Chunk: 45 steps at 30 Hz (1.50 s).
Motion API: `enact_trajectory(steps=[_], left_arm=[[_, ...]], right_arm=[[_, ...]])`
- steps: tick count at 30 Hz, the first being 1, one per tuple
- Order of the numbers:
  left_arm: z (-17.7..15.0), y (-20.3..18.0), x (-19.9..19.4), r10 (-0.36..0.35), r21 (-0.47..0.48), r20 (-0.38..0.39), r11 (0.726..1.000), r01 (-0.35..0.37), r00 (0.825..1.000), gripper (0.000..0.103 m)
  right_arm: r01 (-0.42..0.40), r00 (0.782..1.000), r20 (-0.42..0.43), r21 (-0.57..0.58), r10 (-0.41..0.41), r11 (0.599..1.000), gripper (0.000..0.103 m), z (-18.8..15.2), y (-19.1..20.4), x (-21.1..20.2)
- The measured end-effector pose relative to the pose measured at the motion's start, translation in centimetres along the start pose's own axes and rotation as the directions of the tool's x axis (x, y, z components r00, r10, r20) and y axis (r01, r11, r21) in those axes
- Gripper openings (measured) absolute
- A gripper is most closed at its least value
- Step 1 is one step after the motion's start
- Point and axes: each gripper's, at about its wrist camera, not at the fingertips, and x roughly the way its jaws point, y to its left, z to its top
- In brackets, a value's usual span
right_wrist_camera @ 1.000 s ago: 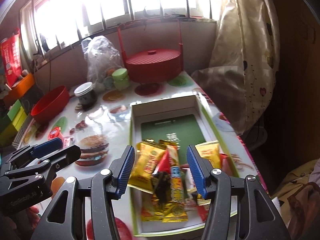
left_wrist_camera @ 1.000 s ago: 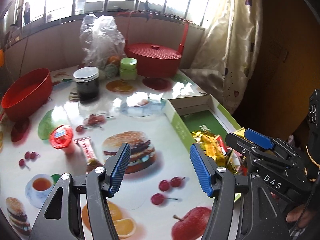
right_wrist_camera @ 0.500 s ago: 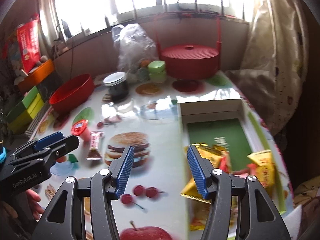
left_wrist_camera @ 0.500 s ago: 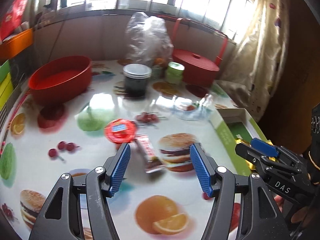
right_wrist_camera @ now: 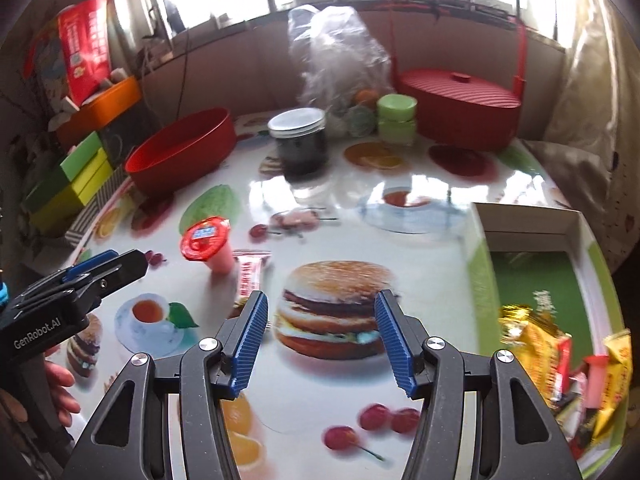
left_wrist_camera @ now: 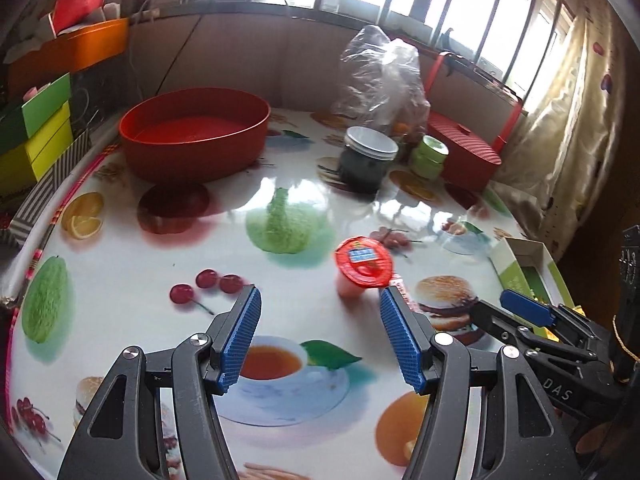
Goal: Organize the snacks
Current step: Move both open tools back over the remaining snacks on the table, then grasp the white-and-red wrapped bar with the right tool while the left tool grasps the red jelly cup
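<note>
Left wrist view: left gripper (left_wrist_camera: 320, 336) spread, empty; jelly cup (left_wrist_camera: 363, 266) upright on table (left_wrist_camera: 120, 264) just ahead (light, foil lid fragile; grip the stiff sides). Right wrist view: right gripper (right_wrist_camera: 320, 342) spread, empty; snack bar (right_wrist_camera: 250, 274) beside cup; box (right_wrist_camera: 532, 224) at right.

On the bench (right_wrist_camera: 420, 392), the jelly cup (right_wrist_camera: 208, 242) stands just left of the snack bar (right_wrist_camera: 250, 274). Behind them sit the bowl (right_wrist_camera: 180, 152) and jar (right_wrist_camera: 298, 144). At right, the box (right_wrist_camera: 532, 236) holds snack packets (right_wrist_camera: 536, 344).
</note>
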Motion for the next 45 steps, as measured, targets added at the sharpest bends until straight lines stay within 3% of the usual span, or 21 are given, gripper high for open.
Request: enact_trajectory(steps=[12,24,30,45], left_arm=[[-0.2,1.5,1.0,-0.004,-0.027,-0.019,1.0,0.003,1.0,0.063],[0.1,1.3,1.7,-0.03,-0.026,-0.026,0.999,0.029,0.999,0.063],[0.3,0.5,2.2,-0.058,-0.01,-0.034,0.998,0.058,0.998,0.063],[1.2,-2.2,4.2,-0.1,0.047,-0.073,0.993,0.104,0.992,0.063]], right_arm=[[-0.02,0.996,-0.085,-0.077,0.014,0.997,0.056,0.4,2.9,5.0],[0.042,0.992,-0.107,-0.155,-0.059,0.987,0.056,0.0,4.0,6.4],[0.052,0.993,-0.096,-0.158,-0.068,0.986,0.029,-0.1,3.7,6.0],[0.078,0.992,-0.092,-0.097,-0.087,0.992,0.025,-1.2,1.5,4.3]])
